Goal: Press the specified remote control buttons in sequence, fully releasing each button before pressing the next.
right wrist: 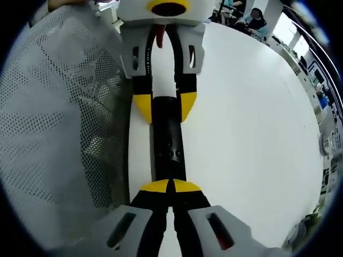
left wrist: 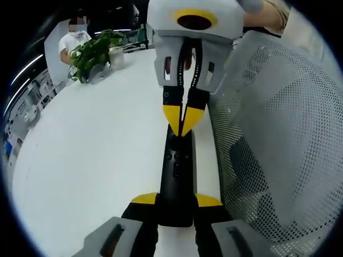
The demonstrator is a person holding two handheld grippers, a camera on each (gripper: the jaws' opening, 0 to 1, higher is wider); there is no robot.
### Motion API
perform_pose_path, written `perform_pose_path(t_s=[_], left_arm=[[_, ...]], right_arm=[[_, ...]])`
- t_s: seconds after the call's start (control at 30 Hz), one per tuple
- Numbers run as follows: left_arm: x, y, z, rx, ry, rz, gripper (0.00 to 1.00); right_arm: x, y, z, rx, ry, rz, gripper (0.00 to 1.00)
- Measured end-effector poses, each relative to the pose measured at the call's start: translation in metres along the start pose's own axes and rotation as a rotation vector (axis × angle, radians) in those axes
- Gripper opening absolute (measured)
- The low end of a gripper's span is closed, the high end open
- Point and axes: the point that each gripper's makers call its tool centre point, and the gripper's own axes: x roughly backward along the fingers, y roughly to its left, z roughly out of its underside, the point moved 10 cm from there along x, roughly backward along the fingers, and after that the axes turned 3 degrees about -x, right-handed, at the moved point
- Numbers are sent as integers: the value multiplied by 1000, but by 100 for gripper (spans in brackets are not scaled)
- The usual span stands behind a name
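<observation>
Remote (left wrist: 177, 176): a long black remote lying flat on the white counter (left wrist: 96, 160), close to the counter's edge, its length running straight between my two claws.
Left claw (left wrist: 177, 201): my yellow-tipped jaws stand on either side of the remote's near end and press against its two long sides; I am clenched on it.
Right claw (left wrist: 184, 122): in the left gripper view it comes in from the far side, its two yellow tips drawn together into one point that rests on the remote's far end.
Right claw, own view (right wrist: 171, 186): my yellow tips meet with no gap between them, lying on the near end of the remote (right wrist: 168, 144); I grasp nothing.
Left claw, seen from the right (right wrist: 163, 107): its yellow tips sit one on each side of the remote's far end.
Buttons: a few small dark buttons show on the remote's top; which one my tips touch, I cannot tell.
Chair (left wrist: 278, 139): a grey mesh chair back stands just beside the counter edge.
Plant (left wrist: 96, 53): a leafy green pot plant stands far off on the counter.
Person (left wrist: 72, 40): someone in a white top sits beyond the plant.
</observation>
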Motion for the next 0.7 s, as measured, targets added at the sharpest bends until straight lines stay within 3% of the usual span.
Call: perform_pose_path(t_s=[0.4, 0.7], left_arm=[[-1, 3, 1, -7, 8, 6, 24], [-1, 2, 2, 1, 3, 2, 24]], right_arm=[[-1, 0, -6, 17, 54, -6, 0], [0, -3, -5, -22, 50, -15, 0]])
